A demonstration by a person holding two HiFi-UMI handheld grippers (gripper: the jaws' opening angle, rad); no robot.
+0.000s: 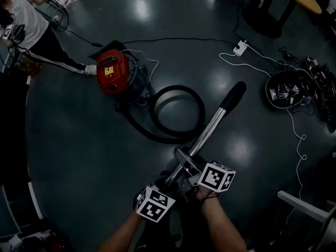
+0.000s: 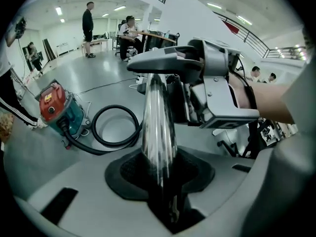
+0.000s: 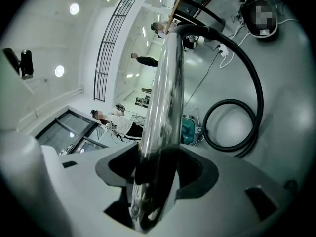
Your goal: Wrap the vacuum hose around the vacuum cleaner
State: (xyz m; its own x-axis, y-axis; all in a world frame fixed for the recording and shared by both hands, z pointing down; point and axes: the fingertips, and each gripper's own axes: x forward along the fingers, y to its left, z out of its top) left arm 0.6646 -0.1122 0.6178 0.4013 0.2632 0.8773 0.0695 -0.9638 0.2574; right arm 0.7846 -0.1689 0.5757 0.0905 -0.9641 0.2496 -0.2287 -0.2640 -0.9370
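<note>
The red vacuum cleaner (image 1: 112,71) stands on the dark floor at the upper left. Its black hose (image 1: 157,135) runs from the body into a loop lying on the floor. The hose ends in a chrome wand (image 1: 212,125) that slants up toward me, black tip farthest away. My left gripper (image 1: 169,184) is shut on the wand's lower part, and the tube (image 2: 158,132) fills its jaws. My right gripper (image 1: 192,168) is shut on the same tube (image 3: 163,107) just above it. The looped hose (image 3: 256,98) and the vacuum's teal body (image 3: 188,130) lie beyond.
A white power strip (image 1: 240,47) with trailing cables lies at the back. A black heap of gear (image 1: 286,91) sits at the right. A person (image 1: 26,25) stands at the upper left near the vacuum. A table base (image 1: 268,20) is at the top right.
</note>
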